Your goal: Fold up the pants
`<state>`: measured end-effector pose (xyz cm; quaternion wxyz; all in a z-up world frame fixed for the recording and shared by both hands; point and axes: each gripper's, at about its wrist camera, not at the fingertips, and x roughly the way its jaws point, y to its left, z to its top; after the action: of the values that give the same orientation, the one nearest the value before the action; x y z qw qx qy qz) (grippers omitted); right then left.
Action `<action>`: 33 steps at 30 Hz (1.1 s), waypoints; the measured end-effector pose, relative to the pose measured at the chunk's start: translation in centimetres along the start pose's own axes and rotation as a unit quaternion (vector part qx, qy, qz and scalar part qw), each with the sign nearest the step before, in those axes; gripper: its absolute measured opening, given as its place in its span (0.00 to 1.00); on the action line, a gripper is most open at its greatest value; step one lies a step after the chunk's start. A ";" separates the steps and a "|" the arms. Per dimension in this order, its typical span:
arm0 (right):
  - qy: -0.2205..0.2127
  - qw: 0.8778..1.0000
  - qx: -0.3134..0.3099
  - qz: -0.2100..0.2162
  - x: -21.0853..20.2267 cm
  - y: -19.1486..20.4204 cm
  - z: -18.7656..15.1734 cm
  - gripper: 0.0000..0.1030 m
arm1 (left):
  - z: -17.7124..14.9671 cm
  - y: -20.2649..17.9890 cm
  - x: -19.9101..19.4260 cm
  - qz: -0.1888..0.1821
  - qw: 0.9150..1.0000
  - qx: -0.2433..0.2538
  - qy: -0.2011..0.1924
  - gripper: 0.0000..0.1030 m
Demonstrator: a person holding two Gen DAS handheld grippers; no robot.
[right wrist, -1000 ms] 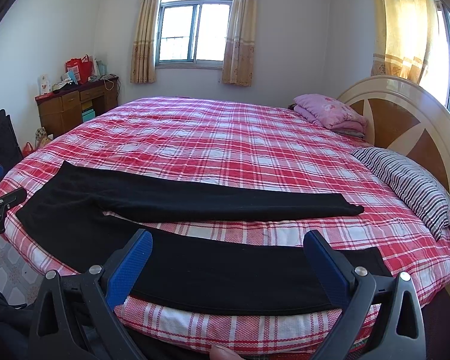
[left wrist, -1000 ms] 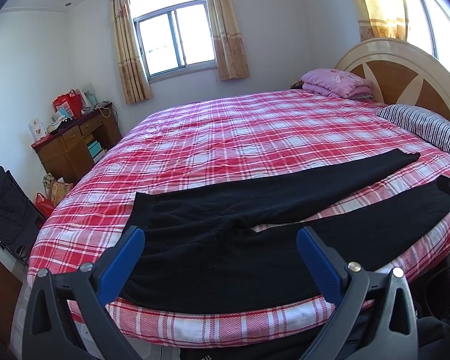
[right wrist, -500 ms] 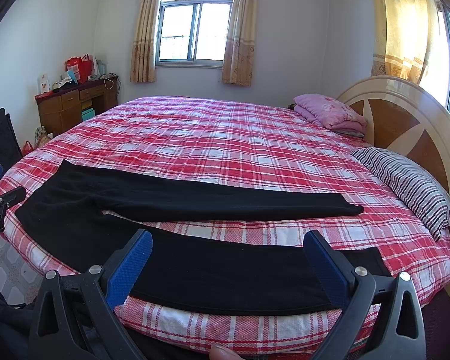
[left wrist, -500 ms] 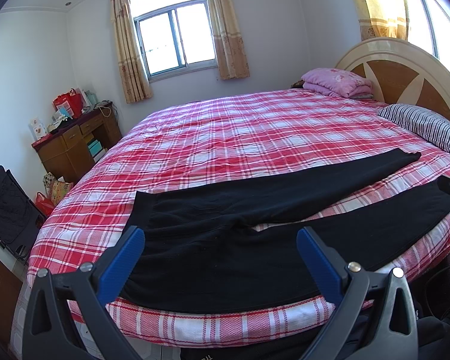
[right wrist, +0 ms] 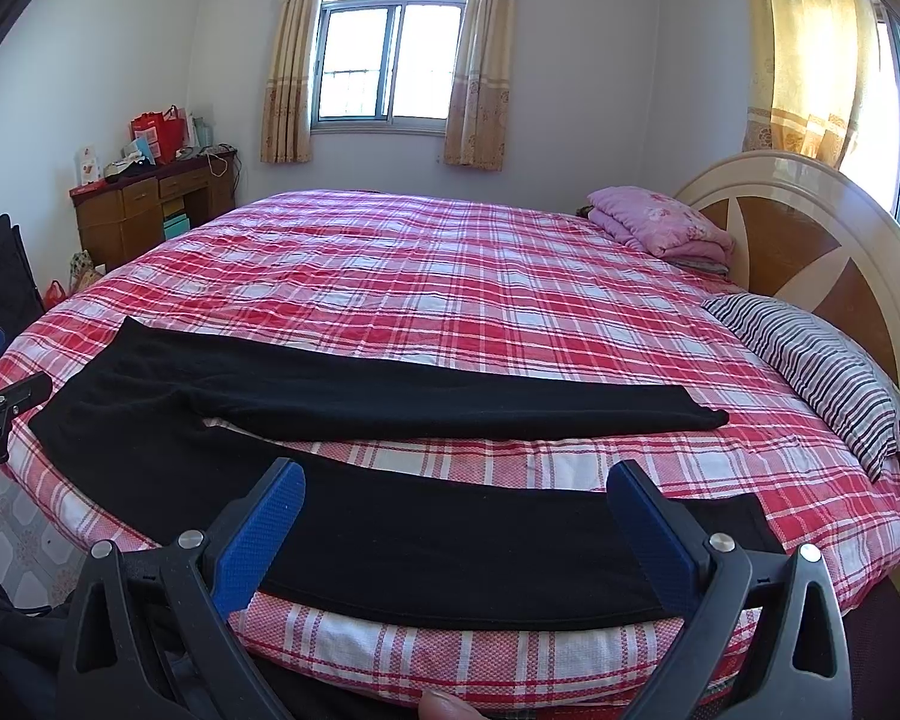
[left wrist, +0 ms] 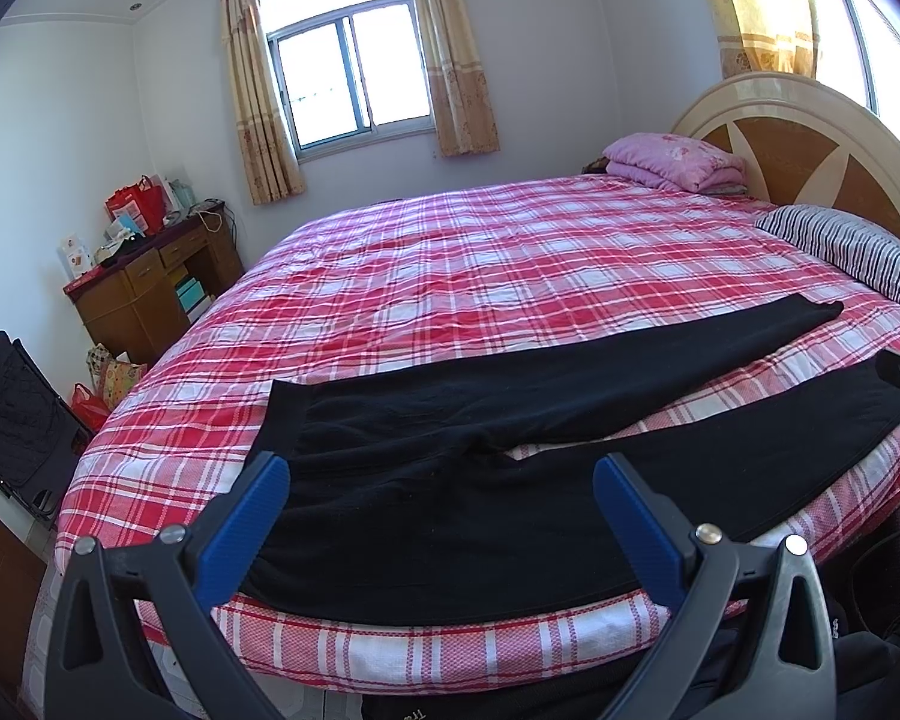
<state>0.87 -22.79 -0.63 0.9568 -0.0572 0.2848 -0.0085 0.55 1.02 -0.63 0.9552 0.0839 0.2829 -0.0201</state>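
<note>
Both claws hovering wide open, gripping nothing

Black pants (left wrist: 450, 498) are lying flat, legs splayed, along the bed's (left wrist: 480, 276) near edge; left claw (left wrist: 441, 498) should be pinching the waist and right claw (right wrist: 453, 504) the near leg's hem, judging by eye, lifting evenly over the far leg.

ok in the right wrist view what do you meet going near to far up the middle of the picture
Open right gripper → near leg of the black pants → bare strip of red plaid bedspread → far pants leg → curtained window.
</note>
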 end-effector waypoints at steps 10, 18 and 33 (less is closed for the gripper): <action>0.002 1.000 -0.001 0.000 0.1 0.1 0.0 0.99 | 0.0 0.0 0.1 0.000 1.000 0.000 0.001 1.00; 0.007 1.000 -0.002 0.001 0.5 0.4 0.0 0.99 | -0.5 0.1 0.7 0.001 1.000 0.001 0.009 1.00; 0.056 0.997 0.044 0.038 8.4 -3.7 -0.9 0.99 | 1.4 12.0 13.0 0.089 0.993 -0.057 0.058 1.00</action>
<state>7.49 -26.93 -5.50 0.9404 -0.0041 0.3397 0.0121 13.21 12.73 -4.73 0.9385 0.0548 0.3297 0.0862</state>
